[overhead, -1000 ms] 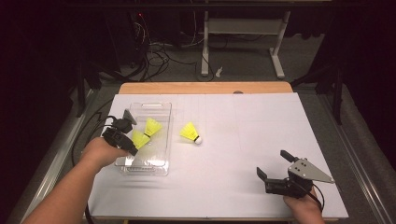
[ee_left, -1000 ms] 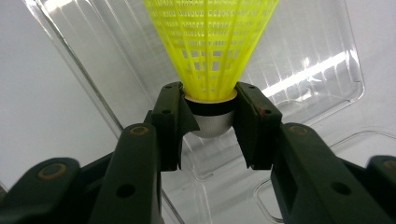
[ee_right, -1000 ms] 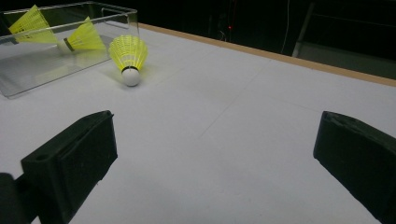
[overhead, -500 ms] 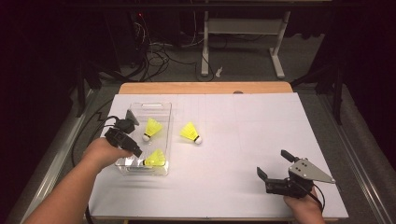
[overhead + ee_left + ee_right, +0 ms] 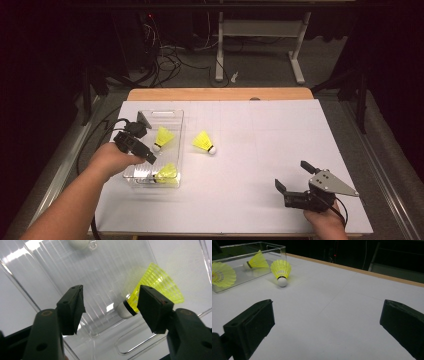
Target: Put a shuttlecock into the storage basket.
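Note:
A clear plastic box (image 5: 176, 116) stands at the table's left. Two yellow shuttlecocks lie in it: one near its middle (image 5: 163, 137), one at its near end (image 5: 166, 172). A third shuttlecock (image 5: 204, 142) rests on the white table just right of the box. My left gripper (image 5: 145, 150) hovers over the box. Its jaws have just been opening and hold nothing. In the left gripper view the near shuttlecock (image 5: 152, 293) lies on the box floor below the open left gripper (image 5: 111, 291). My right gripper (image 5: 295, 187) rests open at the front right, its jaws empty.
The right gripper view looks across the white table (image 5: 342, 295) toward the box (image 5: 274, 247) and the loose shuttlecock (image 5: 280, 271). A wooden strip (image 5: 220, 94) edges the table's far side. Cables and a desk frame (image 5: 260, 40) stand on the floor beyond.
The left gripper opened and dropped its shuttlecock, which now lies at the near end of the box. The left hand drew back slightly. The right gripper stayed still.

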